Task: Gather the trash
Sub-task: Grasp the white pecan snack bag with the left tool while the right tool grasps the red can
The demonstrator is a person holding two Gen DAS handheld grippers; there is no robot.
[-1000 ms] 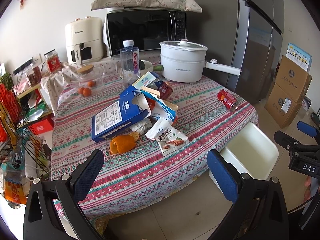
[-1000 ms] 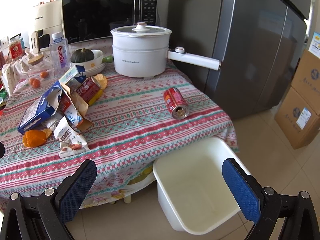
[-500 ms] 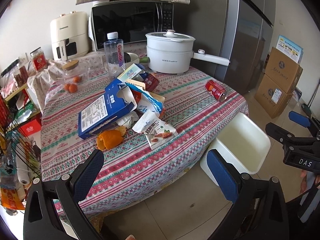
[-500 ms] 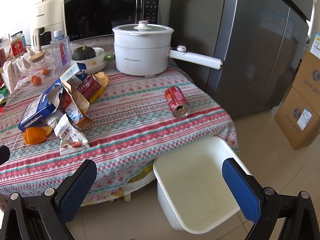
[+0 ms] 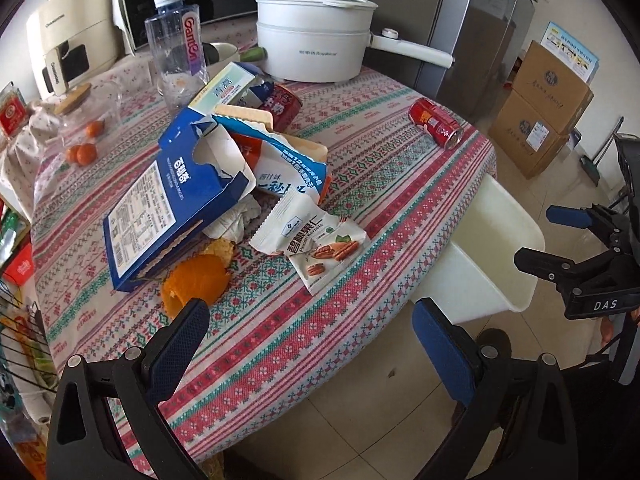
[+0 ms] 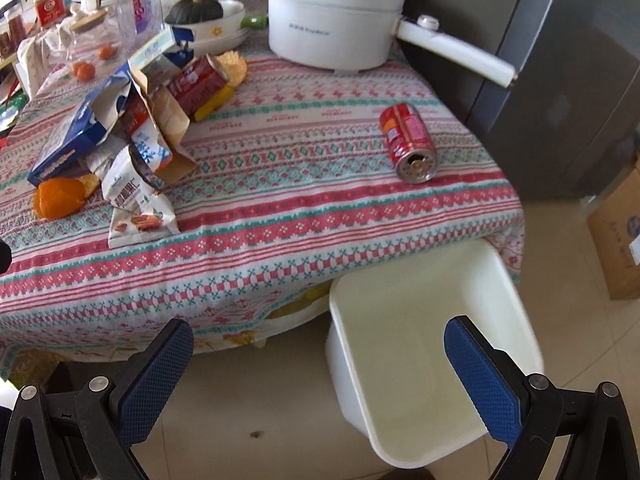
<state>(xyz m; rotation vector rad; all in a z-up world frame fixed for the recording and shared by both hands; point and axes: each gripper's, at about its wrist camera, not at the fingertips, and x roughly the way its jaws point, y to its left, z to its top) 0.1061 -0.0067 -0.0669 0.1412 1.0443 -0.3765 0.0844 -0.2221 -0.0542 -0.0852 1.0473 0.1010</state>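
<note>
Right now both grippers hang at the near edge of the table [image 5: 400,184], each with its blue-padded fingers spread wide and nothing between them. The left gripper [image 5: 308,336] is over the striped tablecloth's near edge, its left finger [image 5: 176,352] just short of an orange peel [image 5: 196,280]. That peel lies at the front of a heap of litter: a torn blue carton [image 5: 160,196] leaning over crumpled white paper [image 5: 236,220], a blue-and-white milk pouch [image 5: 288,176], a pecan snack packet [image 5: 316,244] lying flat nearest the table edge, and a red wrapper [image 5: 284,106] farther back. A red drink can [image 5: 434,122] lies on its side well apart from the heap, near the table's right corner. The right gripper [image 6: 320,364] is lower, over the floor, with its right finger [image 6: 484,376] in front of a white plastic bin [image 6: 516,312] that stands on the tiles, tucked partly under the tablecloth's overhang. From the right wrist view the can [image 6: 408,142] has its bottom end turned toward the camera, and the bin sits below and just to its right. Behind the litter stand a white electric pot [image 5: 316,36] with a long handle, a clear water bottle [image 5: 176,48] and a glass jar [image 5: 86,120] holding small oranges.
</note>
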